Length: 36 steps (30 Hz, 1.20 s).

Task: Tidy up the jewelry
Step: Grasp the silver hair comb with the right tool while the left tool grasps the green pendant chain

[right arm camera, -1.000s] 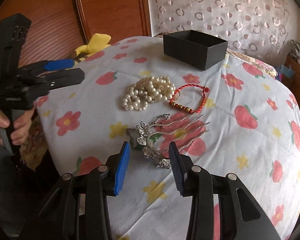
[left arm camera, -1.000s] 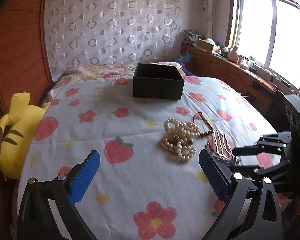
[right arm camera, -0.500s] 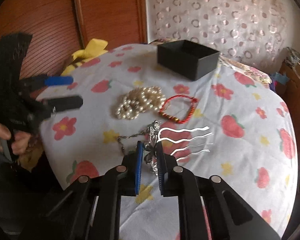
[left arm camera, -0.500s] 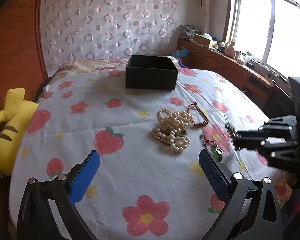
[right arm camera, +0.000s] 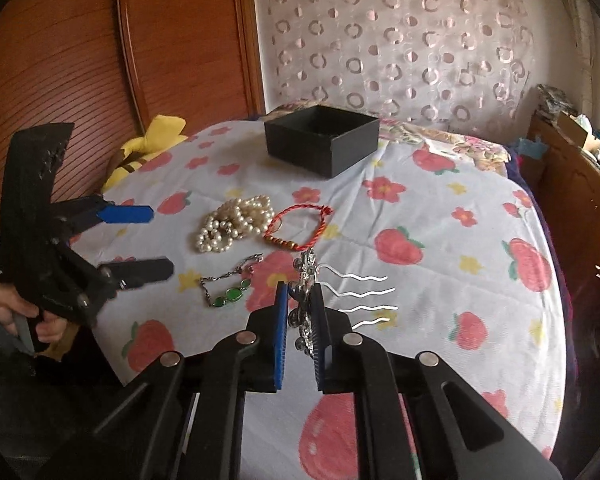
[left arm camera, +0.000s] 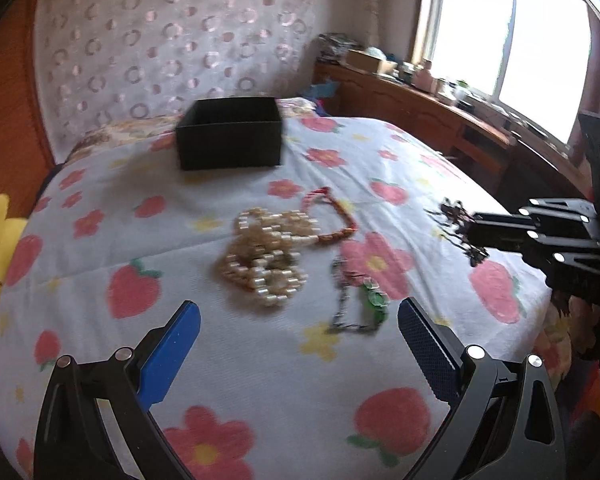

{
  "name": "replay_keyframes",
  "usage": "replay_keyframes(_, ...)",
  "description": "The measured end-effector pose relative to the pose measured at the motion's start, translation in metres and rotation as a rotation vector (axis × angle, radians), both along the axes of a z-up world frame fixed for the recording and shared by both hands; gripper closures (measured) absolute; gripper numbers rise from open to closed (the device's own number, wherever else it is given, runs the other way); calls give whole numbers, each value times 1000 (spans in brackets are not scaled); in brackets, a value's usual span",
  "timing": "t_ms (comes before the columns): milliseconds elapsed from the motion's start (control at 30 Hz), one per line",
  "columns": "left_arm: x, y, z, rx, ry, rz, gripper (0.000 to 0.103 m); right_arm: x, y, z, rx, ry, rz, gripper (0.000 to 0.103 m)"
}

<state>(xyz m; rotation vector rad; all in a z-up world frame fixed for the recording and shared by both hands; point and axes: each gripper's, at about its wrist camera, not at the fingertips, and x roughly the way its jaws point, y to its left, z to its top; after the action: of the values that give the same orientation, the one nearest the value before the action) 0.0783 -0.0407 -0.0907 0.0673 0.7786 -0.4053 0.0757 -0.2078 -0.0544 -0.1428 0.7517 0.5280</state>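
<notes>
Right gripper pinching a silver hair comb above the bedspread, left gripper hanging spread wide, pearls lying beside a red bracelet

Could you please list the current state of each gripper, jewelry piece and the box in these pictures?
Right gripper: shut on hair comb.
Hair comb: held, lifted off the bed.
Left gripper: open, holding nothing.
Box: open, contents hidden.
Pearls: heaped on bed.
Red bracelet: lying flat.
Green bracelet: lying flat.
</notes>
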Motion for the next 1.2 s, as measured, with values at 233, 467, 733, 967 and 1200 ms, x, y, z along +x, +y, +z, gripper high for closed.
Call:
replay_keyframes(233, 12, -35, -10, 34, 61, -98, 37, 1, -4, 1, 0, -5, -10, 91)
replay_keyframes(467, 22, -50, -21, 115, 83, -105, 54, 2, -6, 3, 3, -10, -13, 91)
replay_keyframes(733, 18, -49, -18, 136, 61, -122, 92, 2, -7, 5, 4, -14, -14, 91)
replay_keyframes(967, 12, -39, 6, 63, 10, -113, 92, 4, -6, 10, 2, -24, -12, 91)
replay_keyframes(1200, 13, -25, 40, -13, -44, -91, 92, 6, -3, 20, 8, -46, -9, 91)
